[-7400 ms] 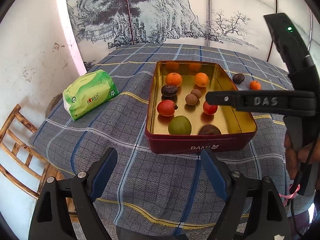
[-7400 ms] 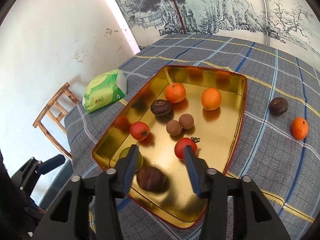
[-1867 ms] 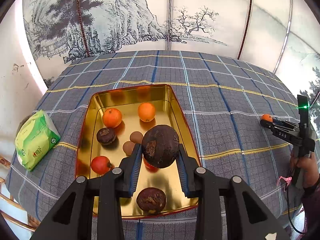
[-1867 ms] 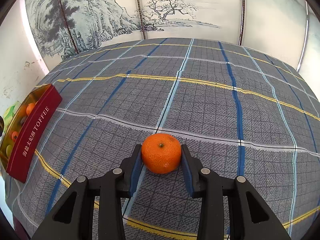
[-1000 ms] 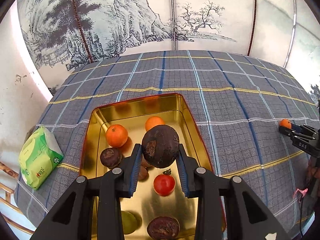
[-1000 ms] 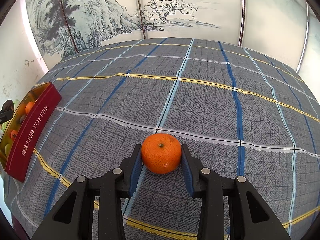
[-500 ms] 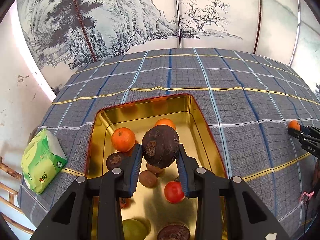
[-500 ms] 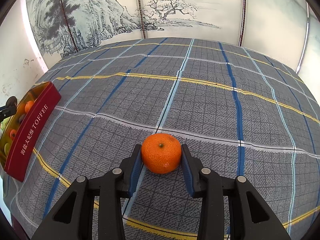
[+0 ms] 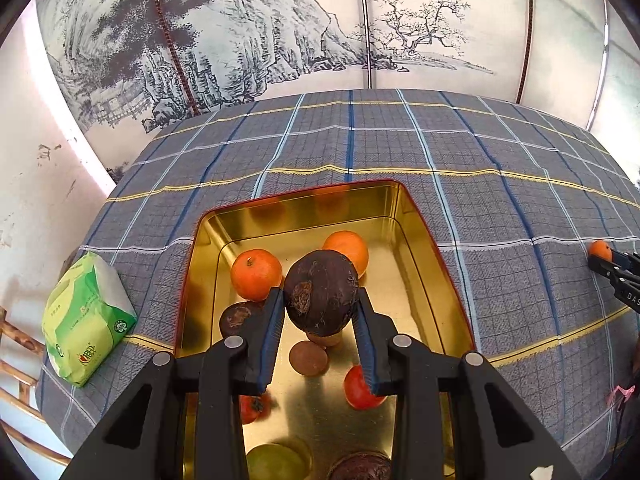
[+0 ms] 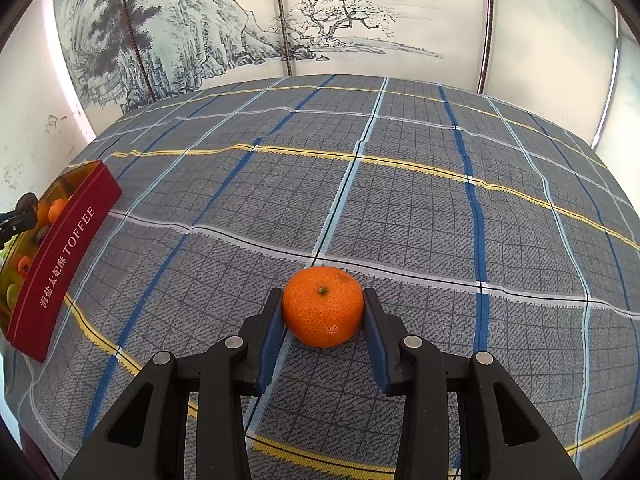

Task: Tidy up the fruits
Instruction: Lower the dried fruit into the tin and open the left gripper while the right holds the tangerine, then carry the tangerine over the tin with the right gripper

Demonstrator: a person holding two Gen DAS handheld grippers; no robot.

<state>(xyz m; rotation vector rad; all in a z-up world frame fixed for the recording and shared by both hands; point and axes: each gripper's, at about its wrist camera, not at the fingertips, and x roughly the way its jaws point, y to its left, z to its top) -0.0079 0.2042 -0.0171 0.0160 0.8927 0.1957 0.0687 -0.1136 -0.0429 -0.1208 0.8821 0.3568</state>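
Gold-lined red toffee tin point(image 9: 424, 236) waits below the left gripper point(image 9: 320, 312), clamped on a dark brown wrinkled round fruit point(image 9: 322, 294) for dropping in; well right of the tin, the right gripper point(image 10: 323, 312) pinches a round orange mandarin point(image 10: 323, 306) on the cloth.

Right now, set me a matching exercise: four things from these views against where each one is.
Things:
1. dark brown fruit
2. mandarin
3. green packet
4. red tomato

Places:
A. on the cloth left of the tin
B. on the tin's gold floor
C. between the left tongs, above the tin
D. between the right tongs, on the tablecloth

Pairs: 1-C, 2-D, 3-A, 4-B
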